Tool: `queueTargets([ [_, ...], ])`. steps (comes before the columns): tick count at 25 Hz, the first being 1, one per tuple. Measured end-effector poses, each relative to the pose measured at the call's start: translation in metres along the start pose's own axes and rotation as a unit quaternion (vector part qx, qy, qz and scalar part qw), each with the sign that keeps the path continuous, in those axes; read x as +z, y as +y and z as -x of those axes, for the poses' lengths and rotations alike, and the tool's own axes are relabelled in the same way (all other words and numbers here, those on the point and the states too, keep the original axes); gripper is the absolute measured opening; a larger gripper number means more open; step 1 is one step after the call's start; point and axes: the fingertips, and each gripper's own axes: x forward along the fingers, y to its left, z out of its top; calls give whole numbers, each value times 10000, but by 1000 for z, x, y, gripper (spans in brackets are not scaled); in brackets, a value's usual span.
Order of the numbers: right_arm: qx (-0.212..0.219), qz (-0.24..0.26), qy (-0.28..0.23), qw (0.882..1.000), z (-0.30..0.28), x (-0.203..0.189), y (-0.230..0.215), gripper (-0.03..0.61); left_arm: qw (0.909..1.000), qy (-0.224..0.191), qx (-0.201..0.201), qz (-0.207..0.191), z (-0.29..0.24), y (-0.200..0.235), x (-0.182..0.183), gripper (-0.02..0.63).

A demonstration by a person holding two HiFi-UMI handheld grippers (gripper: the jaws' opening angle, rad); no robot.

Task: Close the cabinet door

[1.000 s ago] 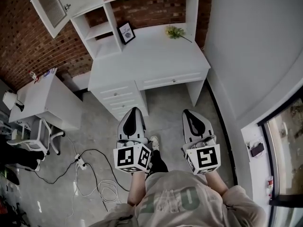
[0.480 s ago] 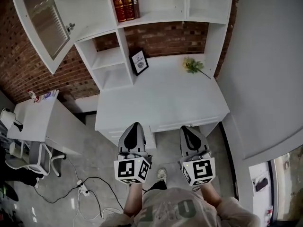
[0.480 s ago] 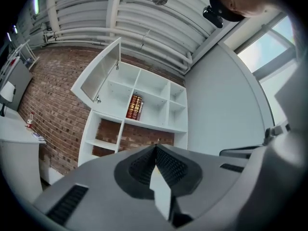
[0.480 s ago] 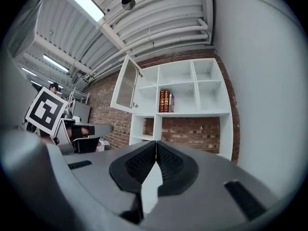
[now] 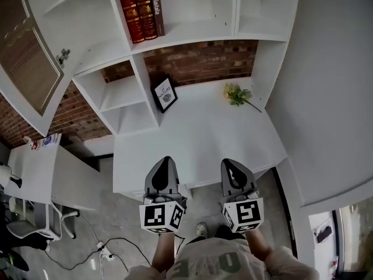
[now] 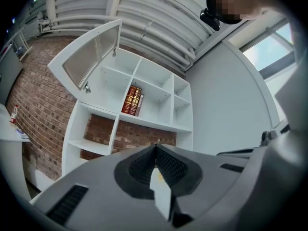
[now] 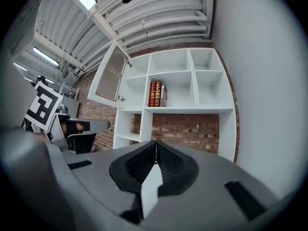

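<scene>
Left gripper (image 5: 165,161): jaws pressed together, nothing between them. In its own view the dark pads meet in one seam. Right gripper (image 5: 231,163): the same, closed on nothing. Both are held roughly level, side by side, pointing at the furniture.

Change over the last second: the person has walked forward. Before, both grippers hung over grey floor, well short of the white wooden desk (image 5: 204,139). Now their tips overlap the desk's front edge in the head view, and the drawers have dropped out of sight. The tall white shelf unit (image 5: 140,77) above the desk now fills the top of that view. The jaws stayed closed throughout.

Task's thing: the white-framed cabinet door with a glass pane (image 5: 26,57) still stands swung wide open at the shelf unit's upper left. A small metal knob (image 5: 63,56) shows near its lower edge. The door is up and left of the left gripper, well apart, and nothing touches it. The compartment behind it looks empty; the next one holds red hardback books (image 5: 137,10).

Judgement: the approach is nearly done and closing has not begun. The left gripper is nearer, and it likely needs to lift and reach left to push the door. Pressing on the frame seems safer than on the glass.
</scene>
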Motion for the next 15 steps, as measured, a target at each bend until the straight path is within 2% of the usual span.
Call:
queueTargets([
  [3, 23, 15, -79, 10000, -28, 4, -20, 17, 10000, -18, 5, 47, -27, -5, -2, 14],
  [7, 285, -56, -188, 9994, -64, 7, -41, 15, 9999, -112, 121, 8, -57, -16, -4, 14],
  [15, 792, -243, -360, 9959, -111, 12, -80, 16, 9964, -298, 777, -160, -95, -21, 2, 14],
])
